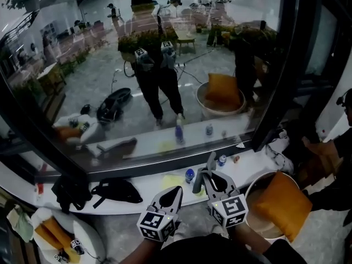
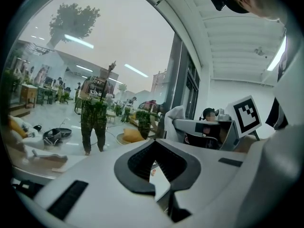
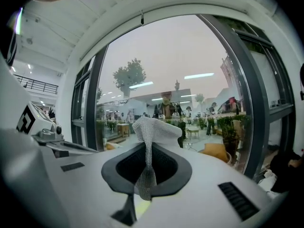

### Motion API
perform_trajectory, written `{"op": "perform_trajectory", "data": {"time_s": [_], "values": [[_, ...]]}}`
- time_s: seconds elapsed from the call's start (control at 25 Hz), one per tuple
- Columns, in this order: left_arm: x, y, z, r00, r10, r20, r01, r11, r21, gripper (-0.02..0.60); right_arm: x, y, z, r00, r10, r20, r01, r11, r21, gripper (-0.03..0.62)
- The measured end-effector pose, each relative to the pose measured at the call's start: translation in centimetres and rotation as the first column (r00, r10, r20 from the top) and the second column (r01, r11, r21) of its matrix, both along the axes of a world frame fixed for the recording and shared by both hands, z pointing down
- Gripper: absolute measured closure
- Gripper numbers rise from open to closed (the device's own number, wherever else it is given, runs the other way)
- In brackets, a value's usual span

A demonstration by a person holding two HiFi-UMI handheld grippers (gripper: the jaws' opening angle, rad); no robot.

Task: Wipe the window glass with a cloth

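The approach to the pane is judged to be the step in hand; wiping is not yet begun. The cloth [image 3: 153,127] is pinched between the clenched fingers of the right gripper [image 3: 148,182]; its free end stands up above them, seemingly short of the window glass [image 3: 190,56] on the far side. Next, the cloth must be brought flat against the glass and pressed for a sweep. The left gripper [image 2: 164,179] is held near, at the left; its fingers are closed together on nothing.

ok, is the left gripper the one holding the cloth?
No, the cloth is pinched in the right gripper, whose jaws are shut on it, while the left gripper has its jaws together on nothing.
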State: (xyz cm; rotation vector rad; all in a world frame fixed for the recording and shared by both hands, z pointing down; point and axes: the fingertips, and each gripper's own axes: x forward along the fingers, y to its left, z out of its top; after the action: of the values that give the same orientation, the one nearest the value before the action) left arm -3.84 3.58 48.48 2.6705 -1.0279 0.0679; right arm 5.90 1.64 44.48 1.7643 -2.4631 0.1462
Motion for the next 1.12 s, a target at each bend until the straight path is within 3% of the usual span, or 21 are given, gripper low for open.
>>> {"op": "perform_trajectory", "data": {"time_s": [0.48,0.76,1.12], "values": [[7.4,0.4,0.0,0.999,-0.049,0.01,0.049,0.999,-0.017,0.575,5.2,0.5,1.0,0.994,-0.108,0.007,0.108,0.994,-0.03,0.551],[9.5,0.6,0.6,0.998,-0.046,0.04,0.046,0.999,-0.011,0.575,7.0,0.9,1.7,0.989,-0.147,0.018,0.148,0.987,-0.066,0.551],[10.8,0.8,0.1,0.997,-0.03,0.076,0.029,0.999,0.013,0.575,8.1,0.7,1.9,0.988,-0.148,0.042,0.149,0.988,-0.036,0.551]]}}
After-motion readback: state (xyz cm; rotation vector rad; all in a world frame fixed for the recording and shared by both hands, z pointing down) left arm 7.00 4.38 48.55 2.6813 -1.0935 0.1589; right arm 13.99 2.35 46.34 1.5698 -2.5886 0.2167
